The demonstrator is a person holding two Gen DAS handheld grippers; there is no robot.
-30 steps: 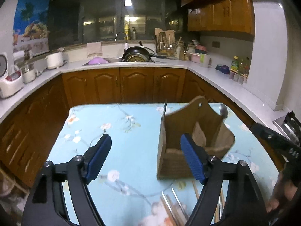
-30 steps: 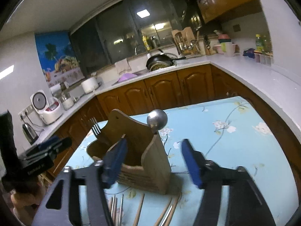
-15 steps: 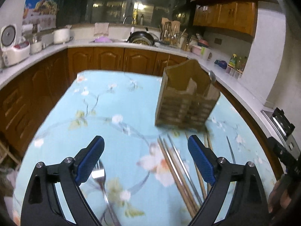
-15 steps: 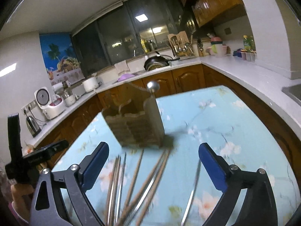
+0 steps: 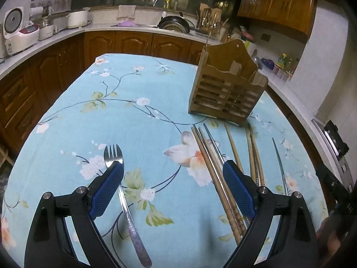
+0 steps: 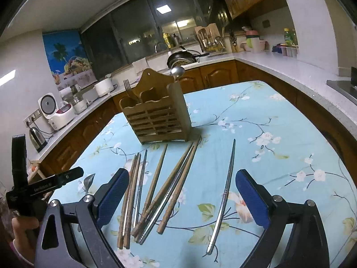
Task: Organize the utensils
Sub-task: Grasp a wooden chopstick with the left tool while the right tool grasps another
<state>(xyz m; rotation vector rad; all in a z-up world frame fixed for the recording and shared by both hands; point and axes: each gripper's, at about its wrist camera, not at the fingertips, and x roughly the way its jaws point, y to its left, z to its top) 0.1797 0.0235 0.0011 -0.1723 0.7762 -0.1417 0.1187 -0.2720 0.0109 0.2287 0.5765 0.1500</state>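
Observation:
A wooden slatted utensil caddy [image 5: 225,89] [image 6: 157,116] stands upright on the table, with a fork [image 6: 128,89] and a spoon [image 6: 177,72] standing in it. In front of it lie several wooden chopsticks [image 6: 154,185] [image 5: 214,174] and metal chopsticks, one metal chopstick [image 6: 224,192] lying apart to the right. A metal fork [image 5: 123,198] lies on the cloth, its head beside my left finger. My left gripper [image 5: 173,189] is open and empty above the fork and chopsticks. My right gripper [image 6: 181,194] is open and empty above the chopsticks.
The table has a light blue floral cloth [image 5: 133,116]. Wooden cabinets and a white counter [image 5: 55,38] wrap around it, holding a rice cooker [image 6: 55,111], a kettle [image 6: 36,137], a pan [image 5: 174,23] and bottles.
Both grippers have pulled back and risen from the caddy. The caddy now sits farther away, and the fork and chopsticks on the cloth have come into view beneath them.

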